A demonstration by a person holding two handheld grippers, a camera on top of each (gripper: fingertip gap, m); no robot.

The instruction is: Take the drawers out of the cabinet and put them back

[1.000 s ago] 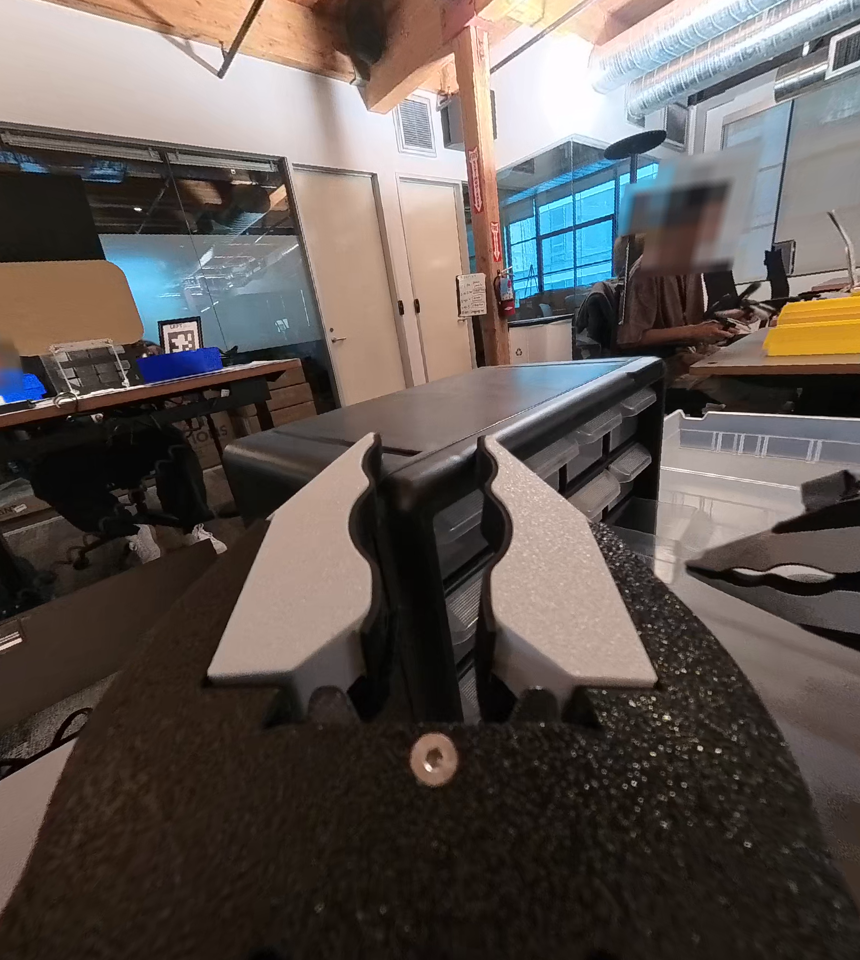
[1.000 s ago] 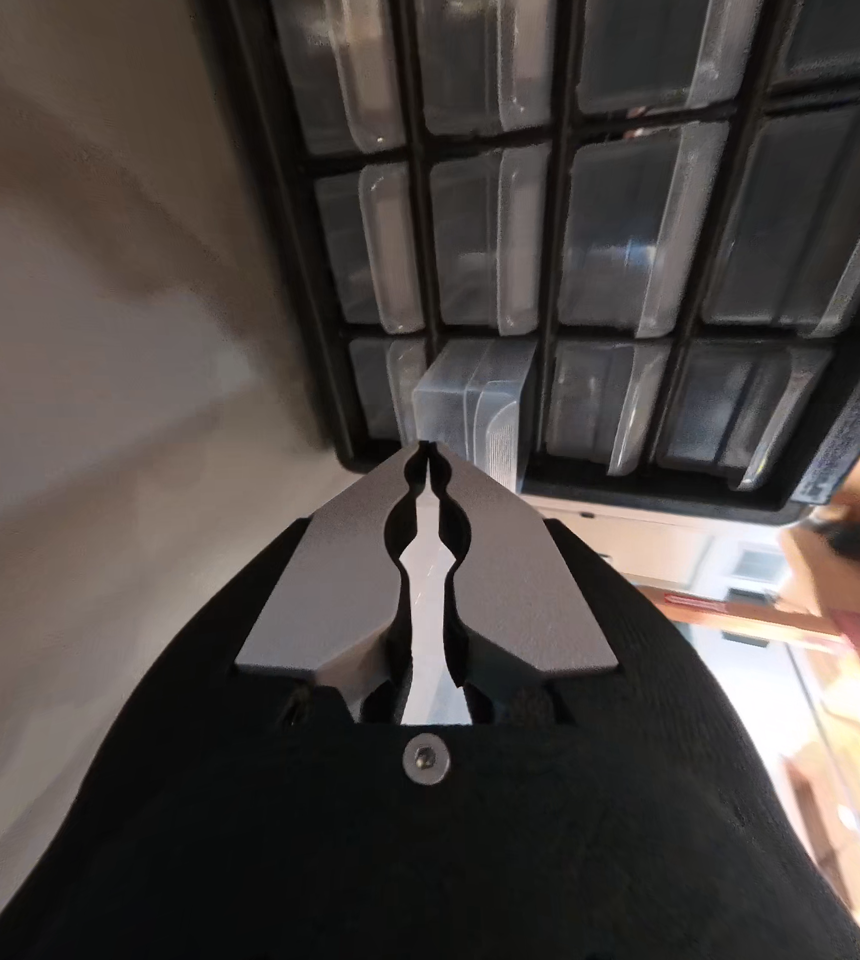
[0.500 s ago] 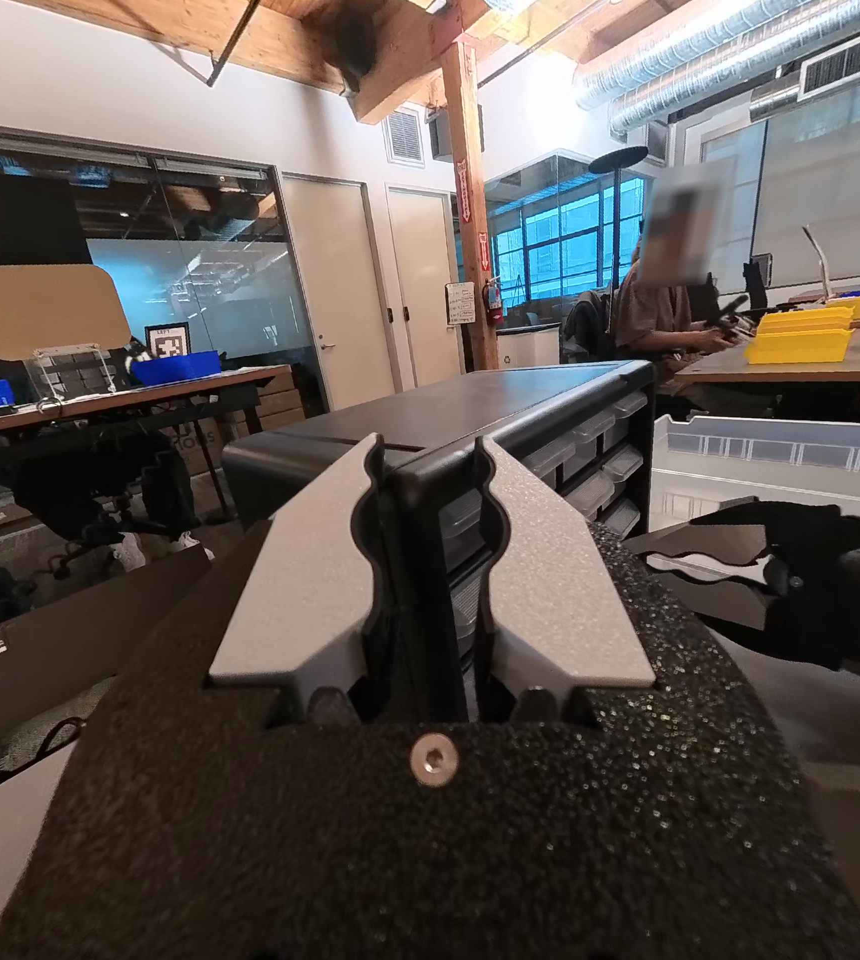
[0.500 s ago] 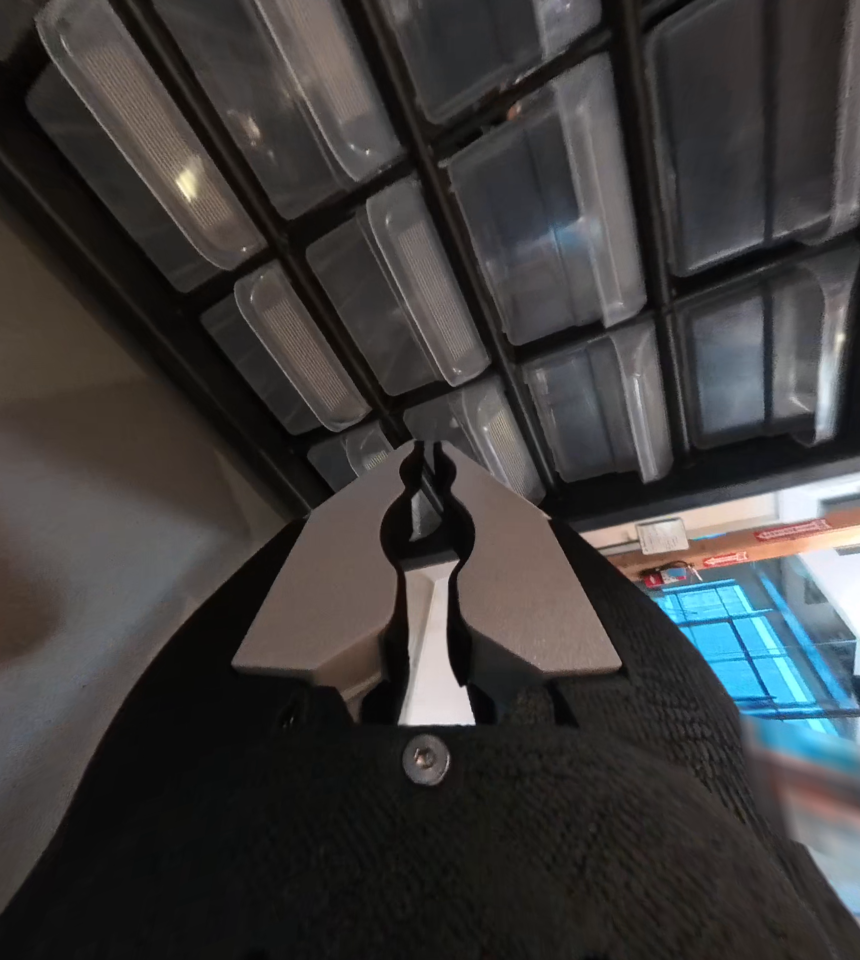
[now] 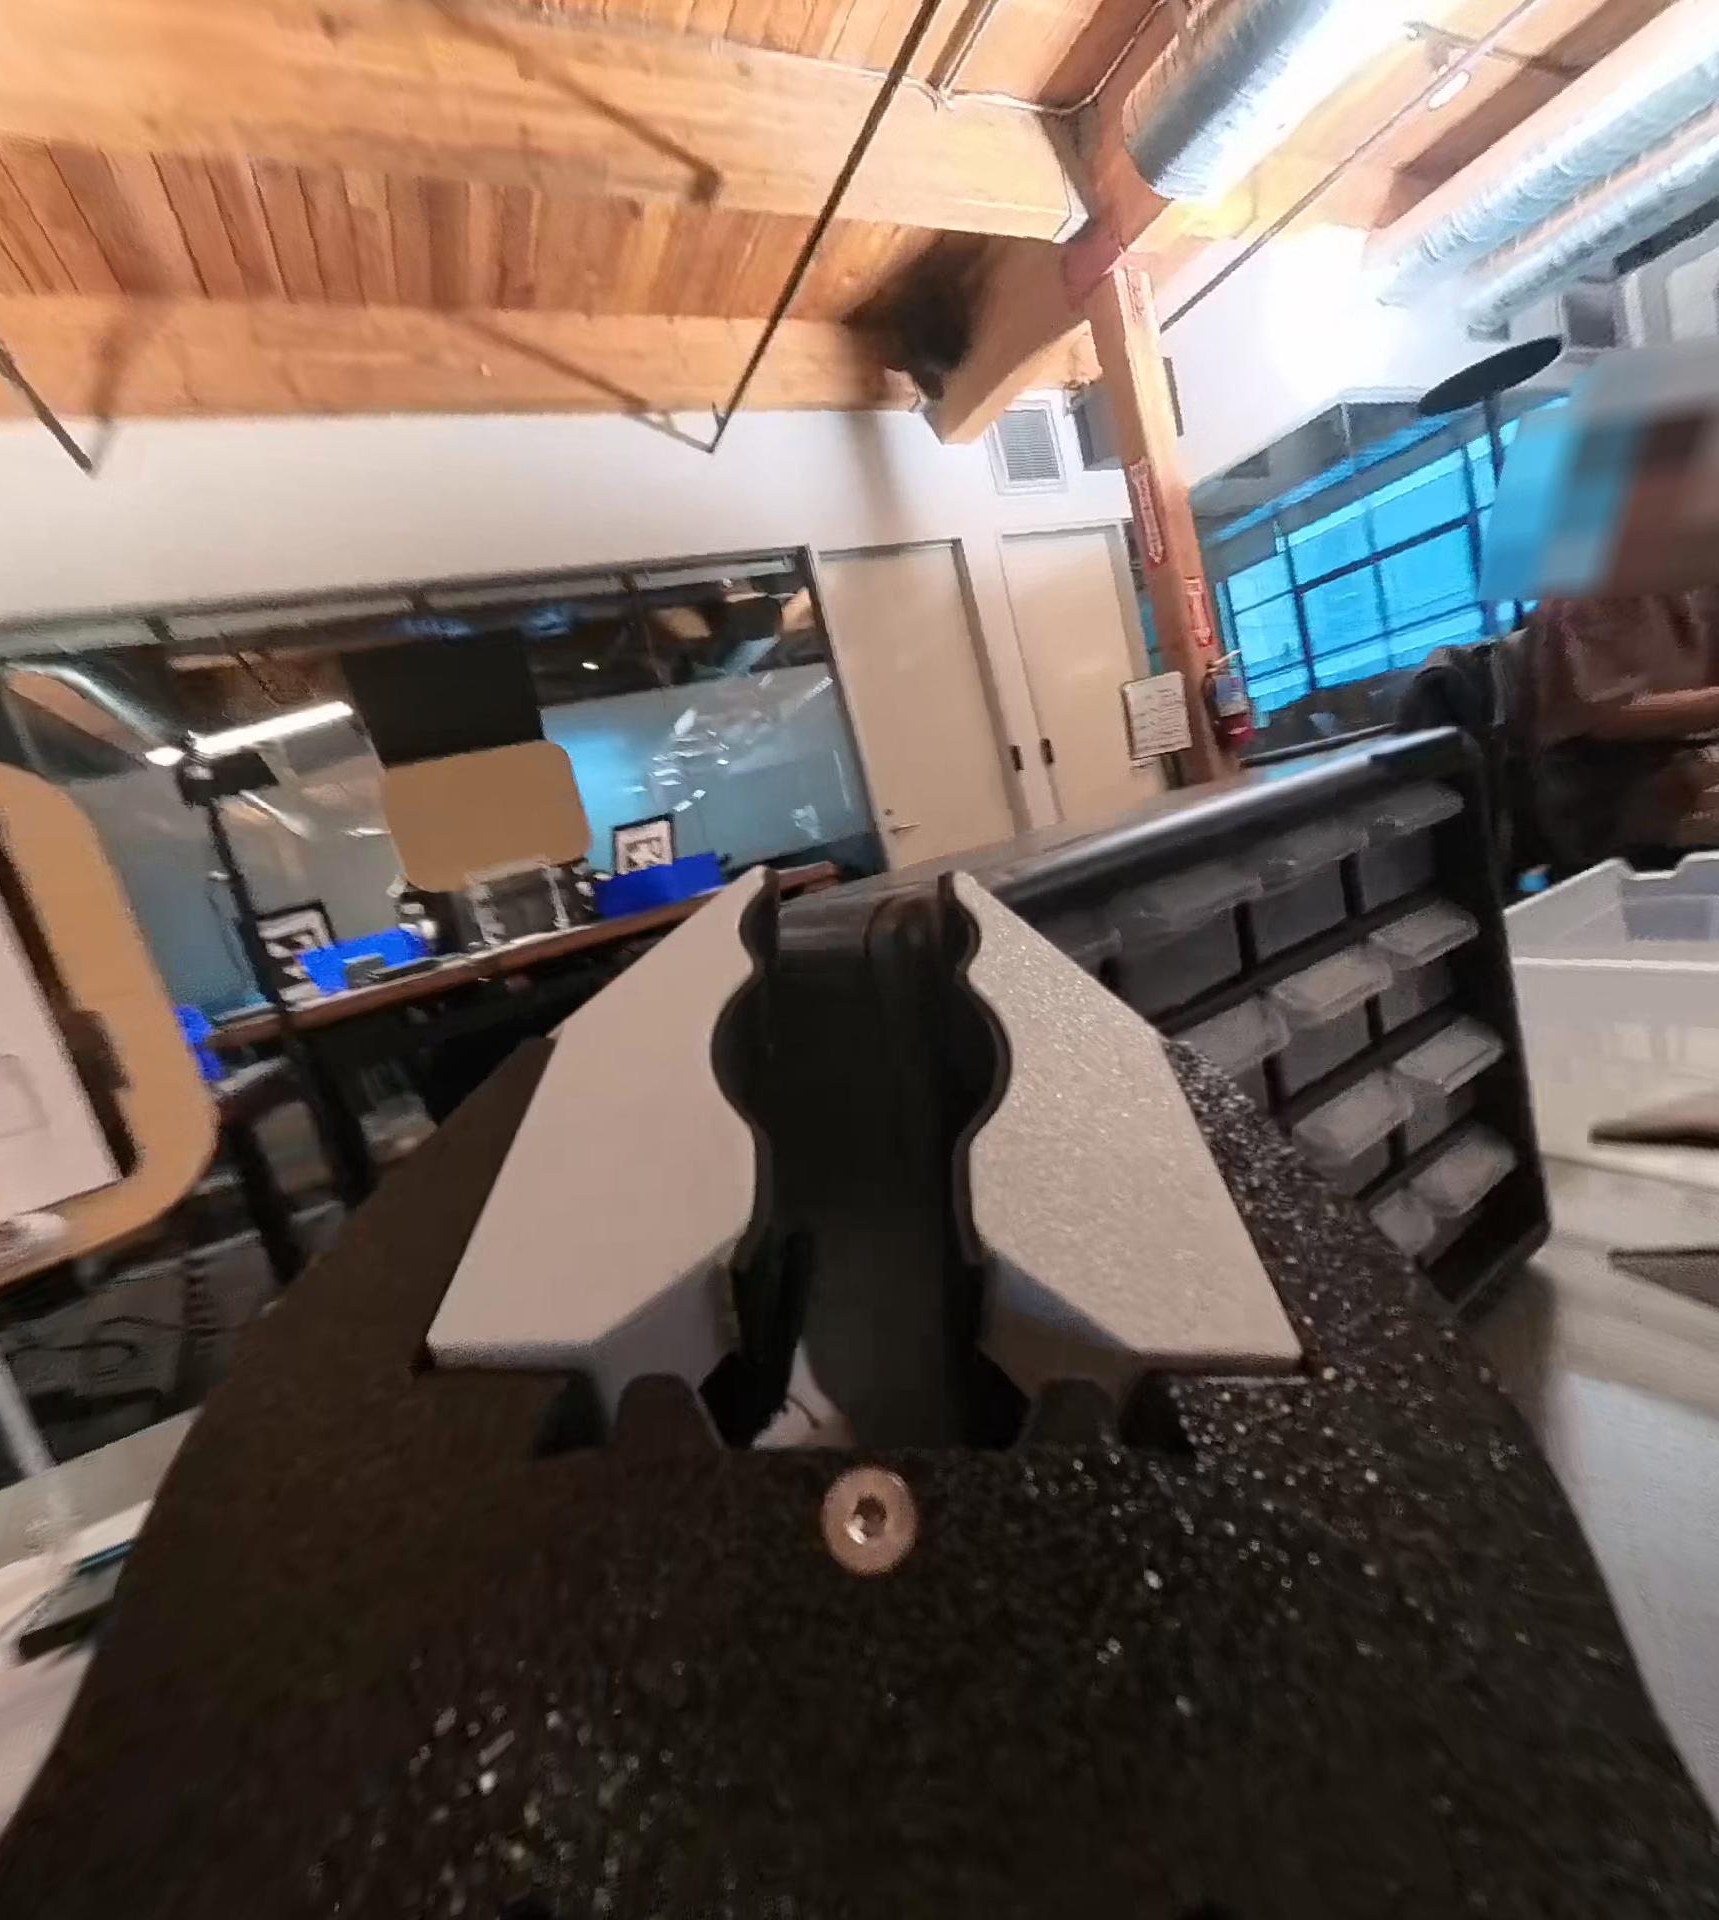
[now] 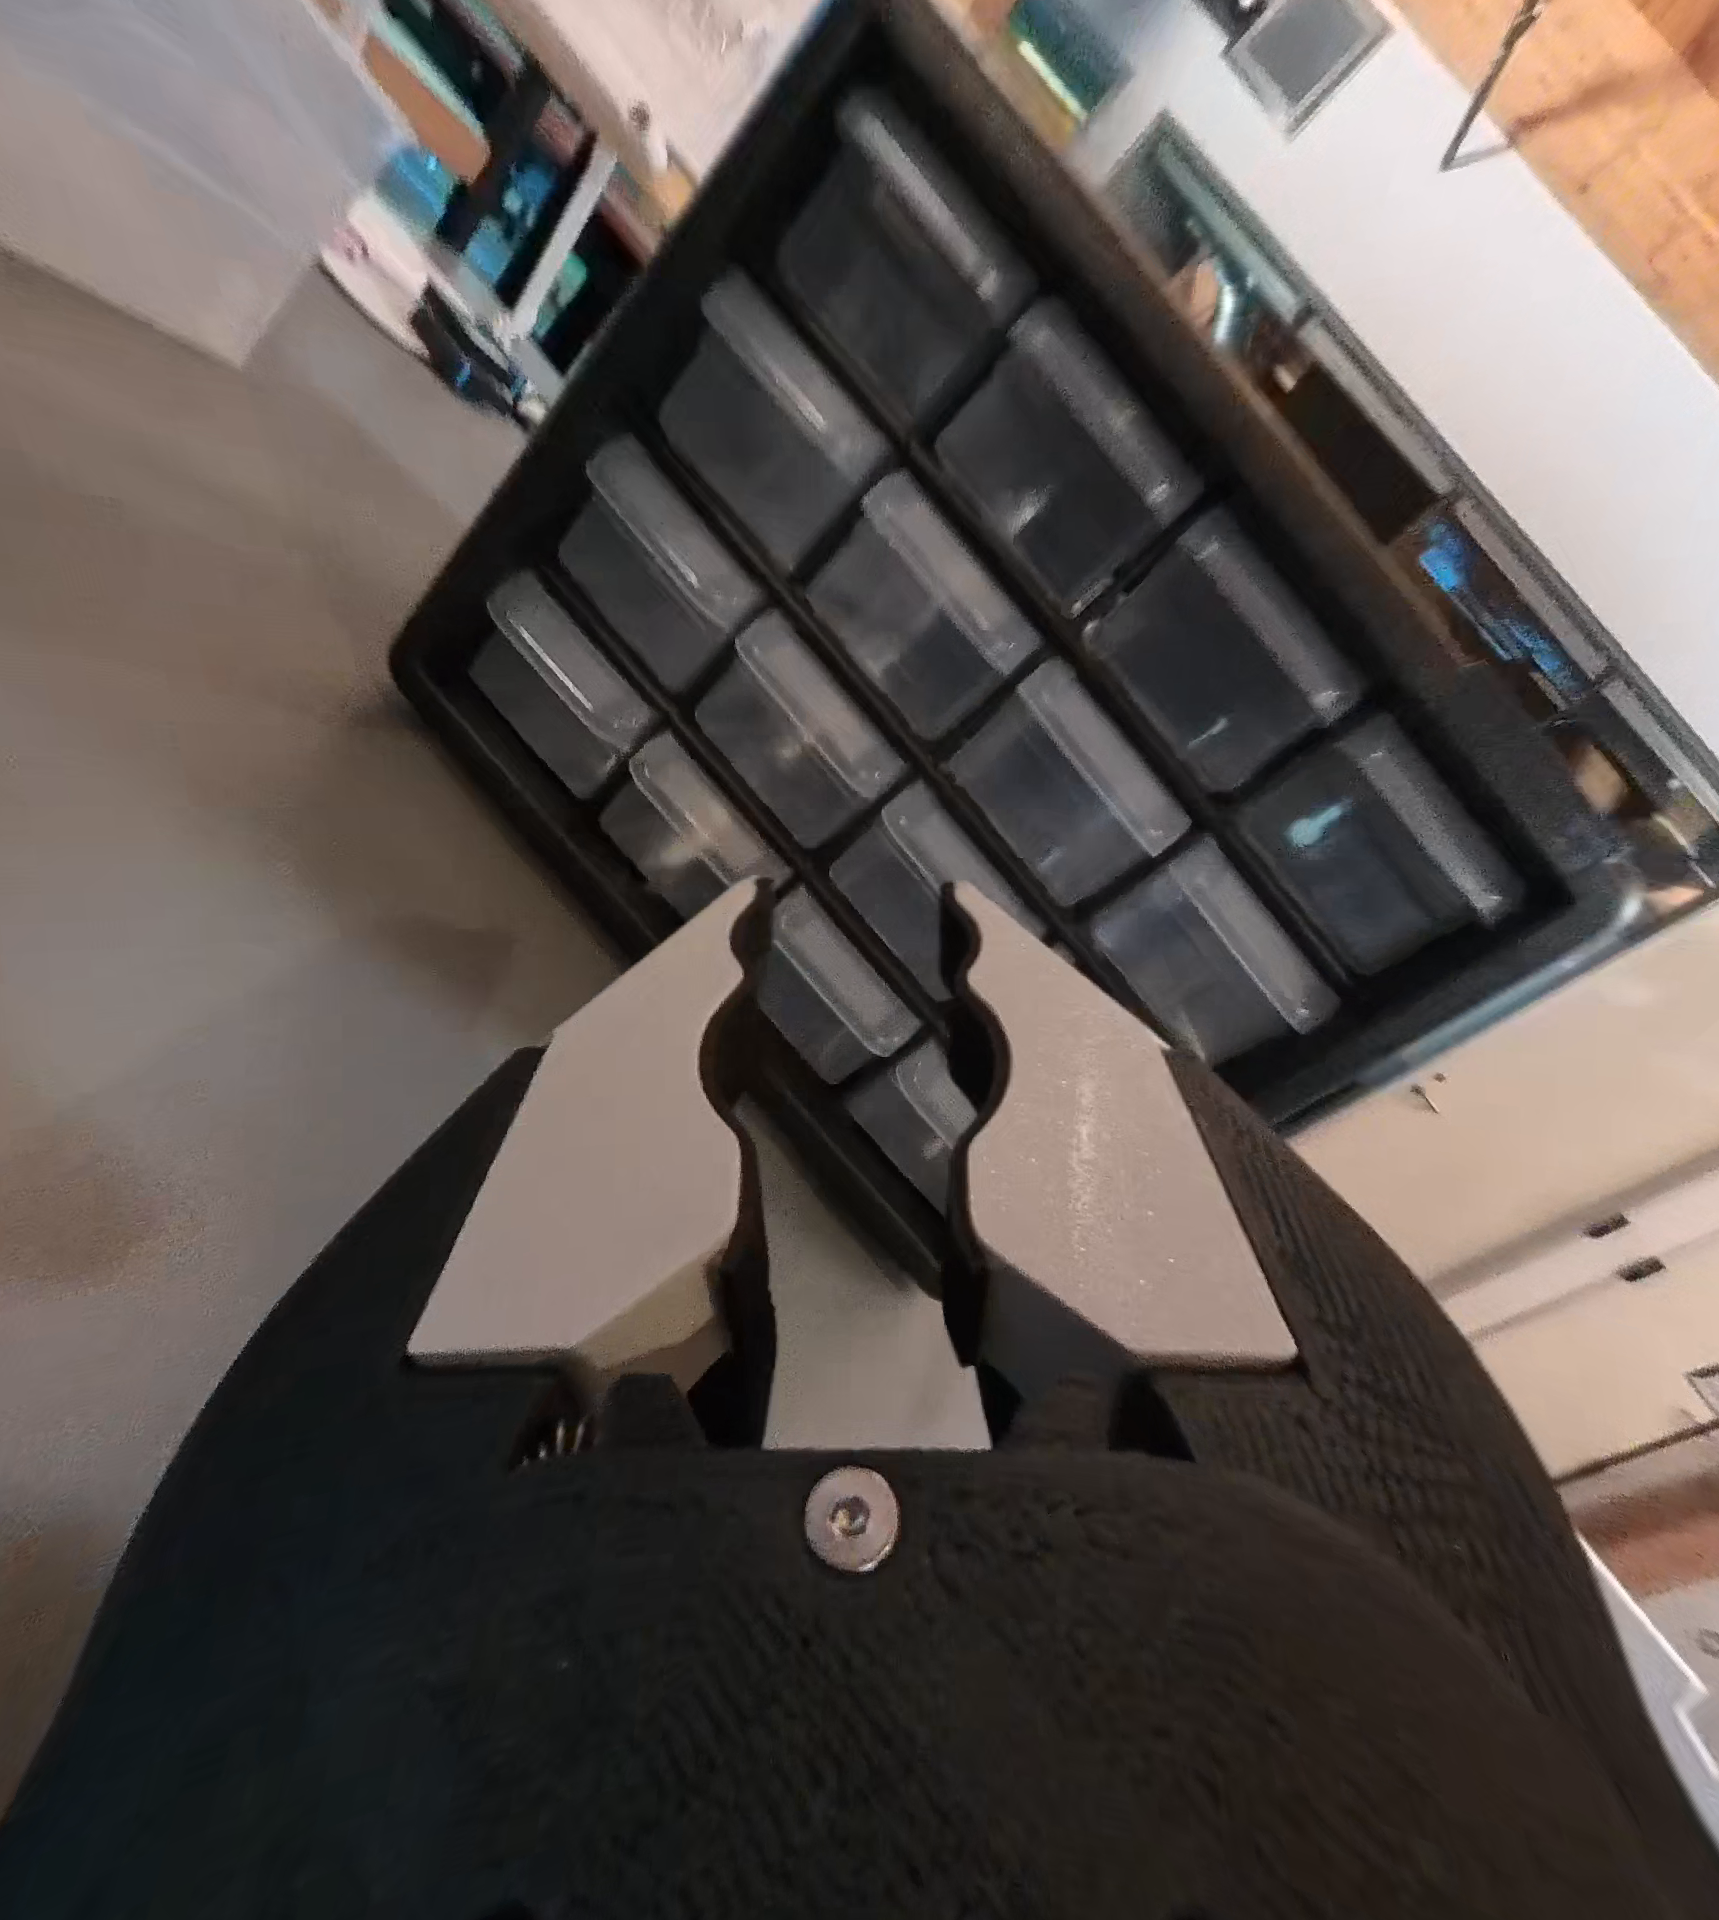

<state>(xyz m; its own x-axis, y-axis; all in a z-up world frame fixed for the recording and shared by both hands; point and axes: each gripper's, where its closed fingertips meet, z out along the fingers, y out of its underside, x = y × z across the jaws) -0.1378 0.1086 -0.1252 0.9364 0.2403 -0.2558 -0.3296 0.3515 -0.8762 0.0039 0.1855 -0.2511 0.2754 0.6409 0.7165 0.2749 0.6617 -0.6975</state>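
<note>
Every drawer (image 6: 1063,769) visible sits in the cabinet (image 6: 481,582), so the task looks finished or nearly so. Right gripper (image 6: 850,904): parted and empty, just short of the cabinet front. Left gripper (image 5: 860,894): parted, at the cabinet's corner; contact unclear. Only the left view shows the tray (image 5: 1665,966) beyond the cabinet.

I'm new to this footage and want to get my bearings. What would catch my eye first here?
The black cabinet with its grid of clear drawers fills the right wrist view, every slot filled. The open right gripper hangs in front of its lower drawers. In the left wrist view the left gripper is open at the cabinet's corner, with a white tray beyond.
</note>
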